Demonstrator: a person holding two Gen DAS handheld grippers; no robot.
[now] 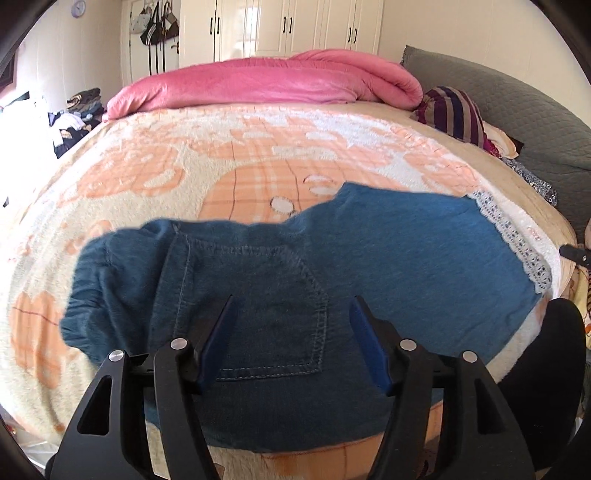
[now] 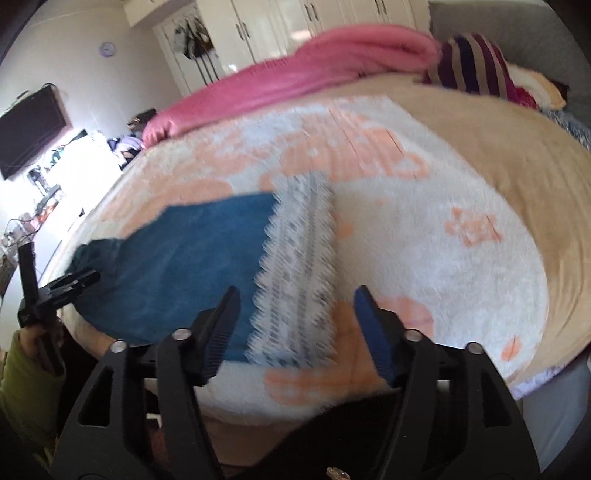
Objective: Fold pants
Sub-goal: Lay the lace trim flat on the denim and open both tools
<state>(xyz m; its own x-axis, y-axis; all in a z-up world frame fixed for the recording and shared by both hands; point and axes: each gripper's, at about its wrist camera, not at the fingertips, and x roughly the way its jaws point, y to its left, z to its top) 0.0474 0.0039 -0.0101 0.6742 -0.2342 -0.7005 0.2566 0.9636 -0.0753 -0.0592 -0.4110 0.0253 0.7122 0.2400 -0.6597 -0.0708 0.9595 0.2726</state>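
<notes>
The blue pants (image 1: pixel 295 266) are lying spread across the lower middle of the left wrist view, resting flat on the peach-and-cream patterned blanket (image 1: pixel 221 158) that is covering the bed. Their stitched back pocket (image 1: pixel 273 310) is sitting at the centre bottom of that frame, the bunched waistband is showing at the lower left, and the white lace hem (image 1: pixel 517 236) is running down the right side. The left gripper (image 1: pixel 293 306) is hovering over the pocket with its blue-padded fingers (image 1: pixel 218 339) spread wide apart, nothing between them, and whether the tips are touching the cloth cannot be told. In the right wrist view, which is blurring, the pants are stretching from the left centre toward the middle, and the lace hem (image 2: pixel 295 280) is forming a pale band down the centre of the frame. The right gripper (image 2: pixel 295 291) is hanging just over that hem, jaws likewise wide open and gripping nothing. At the lower left edge of this view, part of the left gripper's black frame (image 2: pixel 48 291) is showing beside a green sleeve (image 2: pixel 26 384). A rolled pink quilt (image 1: pixel 266 81) is lying along the upper part of both frames, with a striped pillow (image 1: pixel 454 110) at the upper right and white wardrobe doors (image 1: pixel 280 29) standing across the top.
</notes>
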